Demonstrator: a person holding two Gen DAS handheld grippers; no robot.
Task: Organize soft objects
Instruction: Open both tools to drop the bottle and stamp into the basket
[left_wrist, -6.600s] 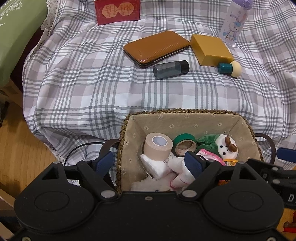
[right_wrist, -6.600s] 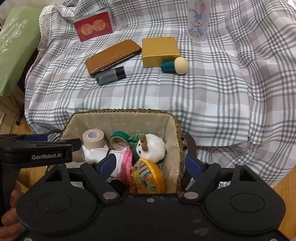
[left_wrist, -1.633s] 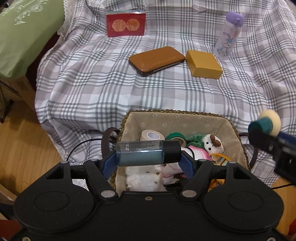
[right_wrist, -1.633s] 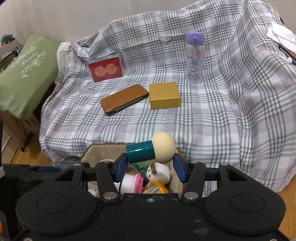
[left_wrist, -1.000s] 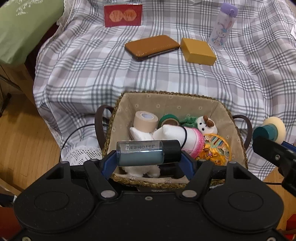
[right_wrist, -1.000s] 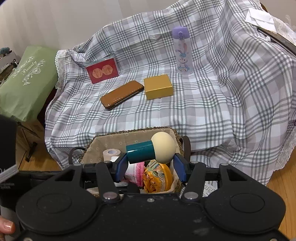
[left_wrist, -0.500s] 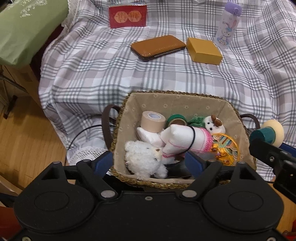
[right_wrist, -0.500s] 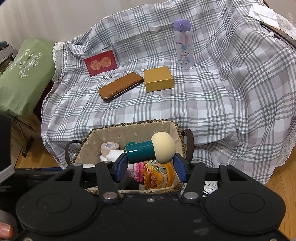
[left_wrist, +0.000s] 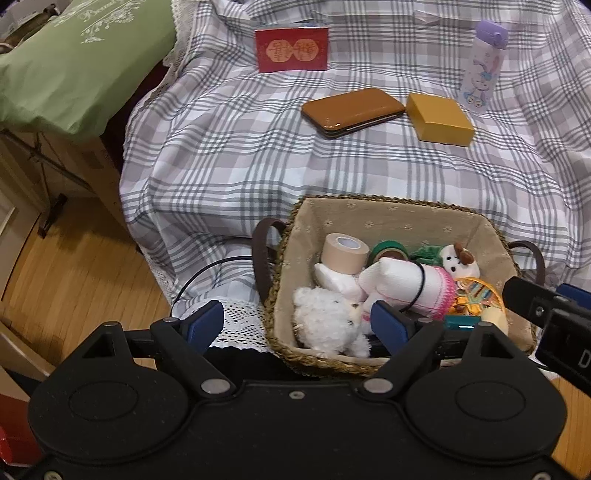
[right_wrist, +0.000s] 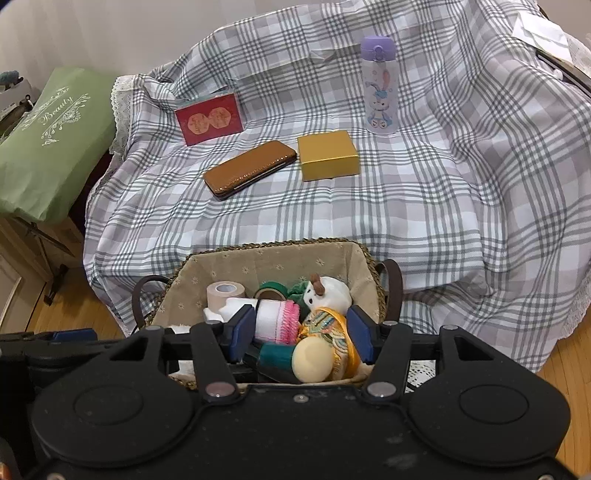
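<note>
A woven basket (left_wrist: 391, 218) (right_wrist: 273, 258) stands on the floor before the plaid-covered seat. It holds a white fluffy toy (left_wrist: 325, 321), a rolled white and pink sock (left_wrist: 417, 280) (right_wrist: 277, 317), a beige tape roll (left_wrist: 345, 251), a green tape roll, a small white plush (right_wrist: 328, 293) and an orange embroidered pouch (right_wrist: 332, 332). The teal-handled cream puff (right_wrist: 306, 360) lies in the basket's near end. My left gripper (left_wrist: 297, 325) is open and empty above the basket's left rim. My right gripper (right_wrist: 301, 334) is open just above the puff.
On the plaid cloth (right_wrist: 406, 206) lie a brown case (right_wrist: 251, 170), a yellow box (right_wrist: 327, 155), a red card (right_wrist: 208, 118) and a purple-capped bottle (right_wrist: 380, 85). A green cushion (left_wrist: 74, 62) sits at the left. Wooden floor (left_wrist: 74, 280) surrounds the basket.
My right gripper has opened and the puff has dropped into the basket. My left gripper let go of the grey bottle earlier and stays open; it has shifted left.
</note>
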